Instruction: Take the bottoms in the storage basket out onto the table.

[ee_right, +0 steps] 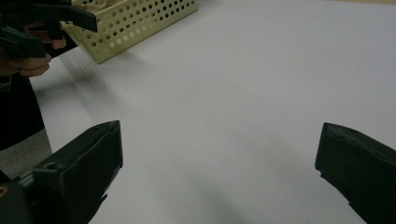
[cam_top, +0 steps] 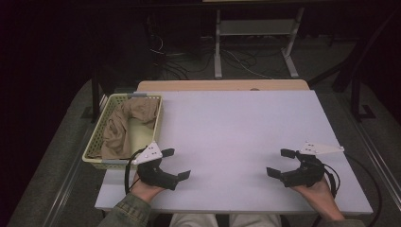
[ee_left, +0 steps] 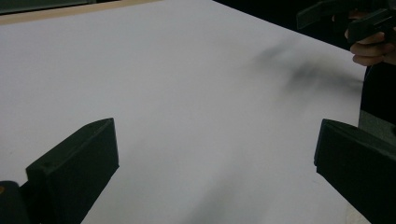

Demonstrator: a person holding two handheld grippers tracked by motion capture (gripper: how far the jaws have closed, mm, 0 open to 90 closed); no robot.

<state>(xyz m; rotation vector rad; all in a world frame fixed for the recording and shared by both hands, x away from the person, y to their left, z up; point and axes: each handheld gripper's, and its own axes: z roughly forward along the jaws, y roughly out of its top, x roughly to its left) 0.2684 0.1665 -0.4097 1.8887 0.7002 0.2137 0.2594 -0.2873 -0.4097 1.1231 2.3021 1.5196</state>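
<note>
1. Basically, both grippers sat low over the near edge of the white table (cam_top: 236, 127), one at each near corner, well apart.
2. Left gripper (cam_top: 176, 164): jaws spread wide, nothing between them. It was held in the person's left hand (cam_top: 144, 189), near-left, just beside the near end of the basket. The left gripper view confirmed it: two black jaws far apart over bare white tabletop (ee_left: 187, 93).
3. Right gripper (cam_top: 277, 163): jaws also spread wide, empty. It was held in the right hand (cam_top: 317, 191), near-right. The right gripper view showed the same wide gap over bare tabletop (ee_right: 233, 93).
4. Each gripper carried a grey three-cornered plate (cam_top: 150, 153) on top, and a black cable (cam_top: 127, 172) looped off the left one toward the near edge.
5. Yellow perforated basket (cam_top: 157, 124) sat on the left edge of the table, long side running near to far. Its perforated wall (ee_right: 140, 25) also showed far-left in the right gripper view.
6. Tan cloth (cam_top: 120, 130) lay crumpled inside the basket, bunched toward the far end and trailing down the left side. Neither gripper touched it.
7. The two grippers pointed inward, toward each other; each gripper view caught the other hand and gripper (ee_left: 348, 18) at a far corner, blurred.
8. Beyond the table: dark floor, a tangle of cables (cam_top: 179, 61), and grey desk legs (cam_top: 217, 47).
</note>
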